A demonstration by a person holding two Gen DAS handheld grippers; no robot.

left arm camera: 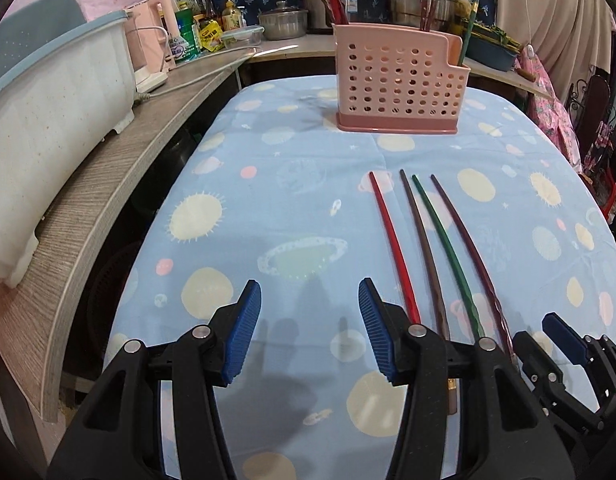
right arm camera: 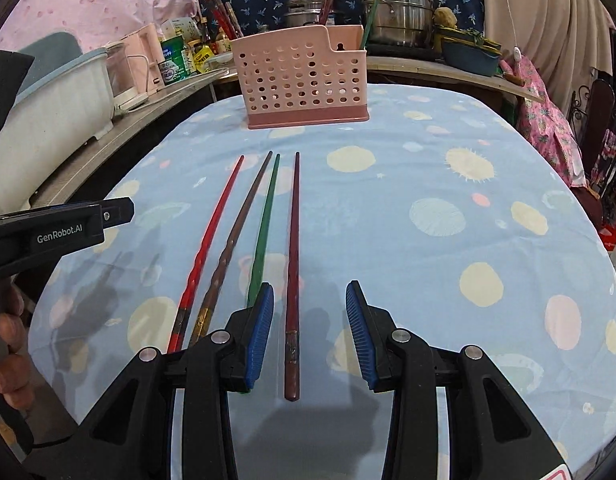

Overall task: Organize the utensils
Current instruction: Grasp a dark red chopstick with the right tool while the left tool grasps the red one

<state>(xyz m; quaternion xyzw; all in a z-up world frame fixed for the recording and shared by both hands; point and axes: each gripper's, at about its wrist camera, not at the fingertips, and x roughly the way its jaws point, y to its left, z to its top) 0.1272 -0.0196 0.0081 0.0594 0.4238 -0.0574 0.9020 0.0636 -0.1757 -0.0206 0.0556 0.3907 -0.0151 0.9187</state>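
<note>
Several chopsticks lie side by side on the blue patterned tablecloth [right arm camera: 428,168]: red [right arm camera: 215,224], brown [right arm camera: 239,220], green [right arm camera: 263,224] and dark maroon [right arm camera: 293,240]. They also show in the left wrist view: red [left arm camera: 392,240], brown [left arm camera: 422,248], green [left arm camera: 444,248], maroon [left arm camera: 468,248]. A pink perforated utensil holder [right arm camera: 303,80] stands at the table's far side, with chopsticks upright in it; it also shows in the left wrist view [left arm camera: 398,84]. My left gripper [left arm camera: 310,328] is open and empty, left of the chopsticks. My right gripper [right arm camera: 310,332] is open, its jaws on either side of the maroon chopstick's thick end.
A wooden counter [left arm camera: 119,184] runs along the left with a white and blue tub [left arm camera: 55,88], a pink appliance [left arm camera: 147,40] and bottles. Steel pots [right arm camera: 396,8] and a blue basin [right arm camera: 468,56] stand on the shelf behind the holder.
</note>
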